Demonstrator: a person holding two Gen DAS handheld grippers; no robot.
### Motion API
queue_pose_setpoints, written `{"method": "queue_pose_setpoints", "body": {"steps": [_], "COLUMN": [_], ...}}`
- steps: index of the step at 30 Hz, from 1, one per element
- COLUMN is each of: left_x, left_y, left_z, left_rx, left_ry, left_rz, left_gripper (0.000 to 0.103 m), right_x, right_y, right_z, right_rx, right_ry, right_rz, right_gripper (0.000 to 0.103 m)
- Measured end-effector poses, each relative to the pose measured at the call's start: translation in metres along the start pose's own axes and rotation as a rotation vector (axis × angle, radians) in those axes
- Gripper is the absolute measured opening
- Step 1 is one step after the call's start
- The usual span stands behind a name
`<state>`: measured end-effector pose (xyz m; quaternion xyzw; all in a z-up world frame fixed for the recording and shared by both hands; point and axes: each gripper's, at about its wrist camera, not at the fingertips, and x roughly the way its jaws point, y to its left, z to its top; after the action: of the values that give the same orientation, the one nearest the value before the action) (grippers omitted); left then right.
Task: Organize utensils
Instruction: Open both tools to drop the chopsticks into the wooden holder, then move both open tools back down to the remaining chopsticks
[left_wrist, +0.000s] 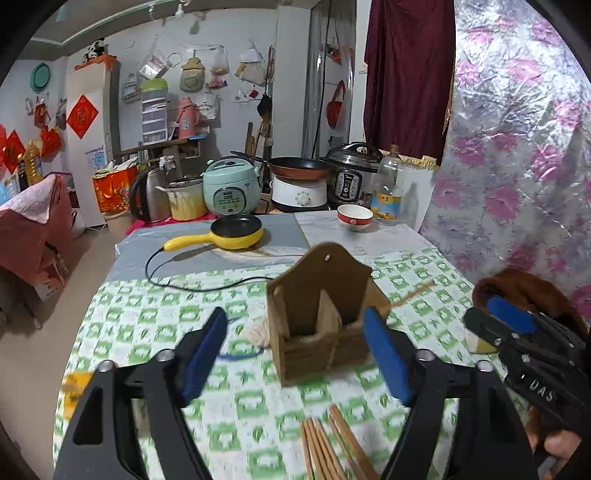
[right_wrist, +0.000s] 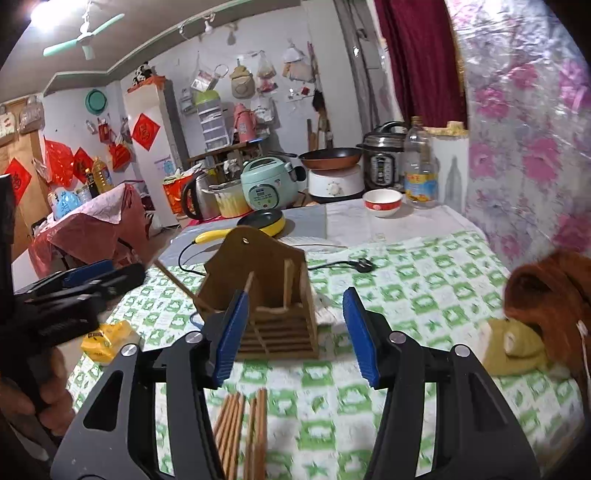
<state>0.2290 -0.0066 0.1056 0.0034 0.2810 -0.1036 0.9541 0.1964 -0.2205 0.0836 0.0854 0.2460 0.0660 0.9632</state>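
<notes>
A brown wooden utensil holder (left_wrist: 319, 317) with two compartments stands upright on the green checked tablecloth; it also shows in the right wrist view (right_wrist: 269, 295). Several wooden chopsticks (left_wrist: 332, 446) lie flat on the cloth in front of it, also seen in the right wrist view (right_wrist: 243, 432). One chopstick (left_wrist: 413, 293) lies behind the holder. My left gripper (left_wrist: 299, 354) is open and empty, hovering above the chopsticks and facing the holder. My right gripper (right_wrist: 295, 336) is open and empty, just before the holder. It shows from the side in the left wrist view (left_wrist: 517, 332).
A yellow electric pan (left_wrist: 236, 232) with its black cord, a red and white bowl (left_wrist: 354, 217) and an oil bottle (left_wrist: 388, 192) stand farther back. A yellow packet (right_wrist: 107, 339) lies at the left, a brown fur sleeve (right_wrist: 546, 295) at the right. Cookers crowd the far end.
</notes>
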Motion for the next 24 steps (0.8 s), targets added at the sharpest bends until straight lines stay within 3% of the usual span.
{"method": "queue_pose_setpoints", "body": {"steps": [3,5,12,15,19,24], "left_x": [-0.023,-0.035,-0.053,-0.054,-0.050,-0.045], "left_y": [0.005,0.009,0.017,0.014,0.005,0.001], "left_z": [-0.029,-0.059,-0.157,-0.193,-0.224,-0.237], "left_rx": [-0.014,-0.027,-0.097,-0.082,-0.028,-0.015], "left_ry": [-0.010,0.007,0.131,0.190,0.241,0.274], "left_rz": [0.039,0.058,0.076,0.097,0.130,0.119], "left_gripper": [0.092,0.092,0.092,0.092,0.092,0.092], "right_x": [-0.019,-0.028,-0.029,-0.030,-0.036,-0.044], "right_y": [-0.003,-0.003,-0.004,-0.003,-0.005,-0.008], "right_z": [-0.023,-0.048,-0.154,-0.185,-0.204,-0.208], "right_rx": [-0.003,-0.017,-0.029,-0.064,-0.037,-0.022], "right_ry": [0.003,0.026,0.221,0.278,0.297,0.289], "right_rz": [-0.026,-0.048,-0.069,-0.090,-0.086,-0.076], "right_gripper": [0.073,0.077,0.077,0.077,0.077,0.077]}}
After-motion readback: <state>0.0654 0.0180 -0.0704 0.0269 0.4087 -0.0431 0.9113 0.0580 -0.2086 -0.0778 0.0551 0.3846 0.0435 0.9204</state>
